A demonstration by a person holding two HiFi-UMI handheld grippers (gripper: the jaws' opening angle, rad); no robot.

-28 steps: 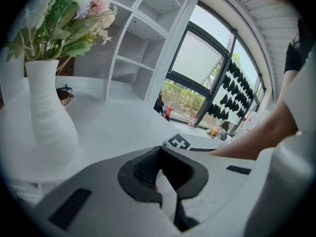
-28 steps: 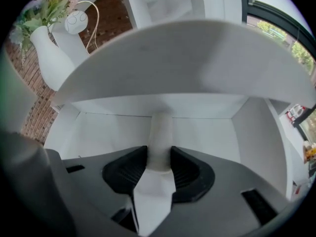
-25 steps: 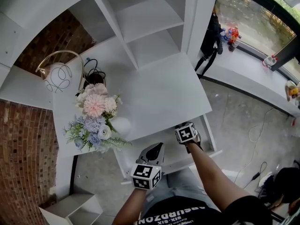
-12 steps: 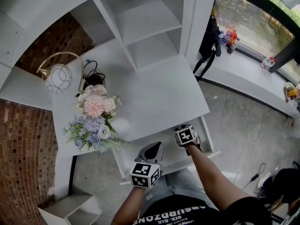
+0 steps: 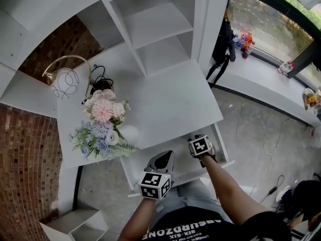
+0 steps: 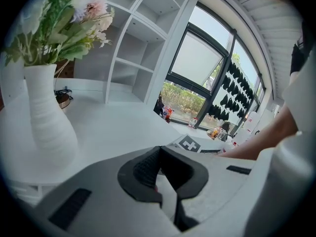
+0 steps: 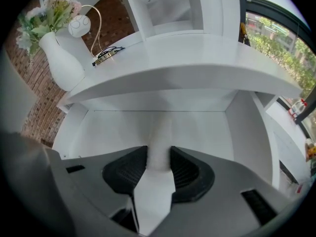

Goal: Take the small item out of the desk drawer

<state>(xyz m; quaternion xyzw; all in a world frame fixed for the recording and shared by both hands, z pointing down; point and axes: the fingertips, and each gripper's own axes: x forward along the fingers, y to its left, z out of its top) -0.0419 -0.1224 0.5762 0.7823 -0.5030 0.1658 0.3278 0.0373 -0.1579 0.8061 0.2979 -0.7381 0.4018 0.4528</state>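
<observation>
The white desk (image 5: 170,104) has its drawer (image 5: 221,145) pulled out below the front edge. My right gripper (image 7: 159,154) hangs steeply over the drawer's white floor (image 7: 207,130), shut on a small white stick-like item (image 7: 159,135) that stands up between the pads. In the head view only that gripper's marker cube (image 5: 200,146) shows, above the drawer's right part. To its left my left gripper (image 5: 163,160) is held above the drawer's front. Its fingertips meet in the left gripper view (image 6: 160,152), with nothing seen between them.
A white vase (image 6: 47,117) of flowers (image 5: 103,124) stands at the desk's left front. Behind it are a gold-armed globe lamp (image 5: 64,79) and black cables (image 5: 100,74). A white shelf unit (image 5: 155,29) rises at the desk's back. The window sill (image 5: 261,74) lies to the right.
My right gripper has drawn back a little toward the drawer's front, still holding the white item. The left gripper has stayed where it was.
</observation>
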